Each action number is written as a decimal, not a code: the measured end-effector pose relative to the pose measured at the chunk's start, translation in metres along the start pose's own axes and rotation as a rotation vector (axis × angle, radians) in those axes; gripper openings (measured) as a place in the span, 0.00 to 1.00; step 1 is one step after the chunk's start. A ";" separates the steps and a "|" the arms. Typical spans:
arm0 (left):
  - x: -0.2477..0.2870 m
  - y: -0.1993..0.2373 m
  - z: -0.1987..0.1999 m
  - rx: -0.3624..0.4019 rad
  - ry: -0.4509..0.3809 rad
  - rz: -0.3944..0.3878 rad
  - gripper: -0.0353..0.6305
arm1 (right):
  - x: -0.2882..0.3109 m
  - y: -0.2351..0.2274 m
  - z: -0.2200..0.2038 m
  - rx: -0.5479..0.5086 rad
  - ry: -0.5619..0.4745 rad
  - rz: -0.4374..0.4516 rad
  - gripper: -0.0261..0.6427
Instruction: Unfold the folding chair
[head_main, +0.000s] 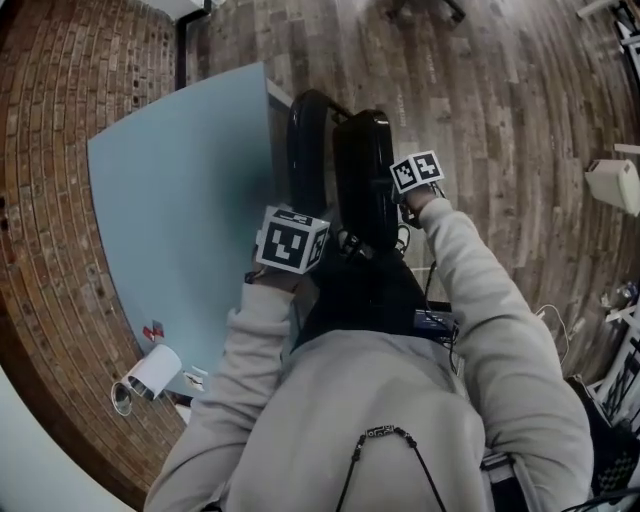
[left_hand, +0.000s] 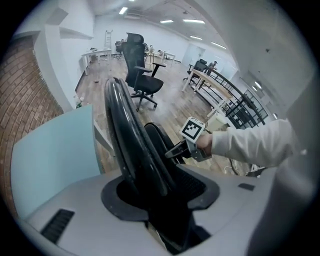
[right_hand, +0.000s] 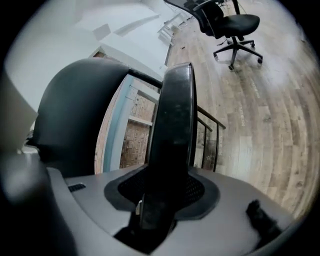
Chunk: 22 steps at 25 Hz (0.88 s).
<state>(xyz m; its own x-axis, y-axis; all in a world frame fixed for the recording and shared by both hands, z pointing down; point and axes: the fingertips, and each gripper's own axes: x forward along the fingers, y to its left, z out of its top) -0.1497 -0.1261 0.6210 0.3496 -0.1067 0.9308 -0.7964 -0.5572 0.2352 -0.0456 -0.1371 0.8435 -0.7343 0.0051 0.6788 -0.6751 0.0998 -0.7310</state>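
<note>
The black folding chair stands in front of me as two upright panels side by side, the left panel (head_main: 305, 140) and the right panel (head_main: 365, 175). My left gripper (head_main: 297, 225) is shut on the edge of the left panel (left_hand: 125, 130), which runs down between its jaws (left_hand: 155, 200). My right gripper (head_main: 402, 195) is shut on the edge of the right panel (right_hand: 172, 130), which fills its jaws (right_hand: 160, 200). In the left gripper view the right gripper (left_hand: 175, 150) shows clamped on the farther panel (left_hand: 160, 140). The rounded other panel (right_hand: 75, 115) sits left in the right gripper view.
A light blue board (head_main: 180, 210) lies left of the chair, close against it, over red brick paving (head_main: 50, 200). A white roll (head_main: 150, 375) lies near its lower corner. A black office chair (left_hand: 142, 75) stands on the wood floor (head_main: 500, 110) beyond; desks and a railing stand further back.
</note>
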 end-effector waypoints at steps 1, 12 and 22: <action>0.004 -0.004 0.002 -0.003 -0.007 -0.008 0.34 | -0.009 -0.015 -0.003 0.013 -0.001 0.021 0.29; 0.036 -0.020 0.004 -0.078 -0.062 -0.059 0.31 | -0.057 -0.120 -0.026 -0.007 -0.122 0.311 0.29; 0.074 0.012 -0.023 -0.122 -0.010 -0.063 0.22 | -0.058 -0.231 -0.065 0.076 -0.232 0.530 0.29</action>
<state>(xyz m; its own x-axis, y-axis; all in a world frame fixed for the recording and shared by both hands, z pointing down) -0.1448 -0.1223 0.6995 0.4055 -0.0827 0.9104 -0.8262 -0.4592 0.3263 0.1580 -0.0959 0.9776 -0.9639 -0.1840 0.1927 -0.2086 0.0713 -0.9754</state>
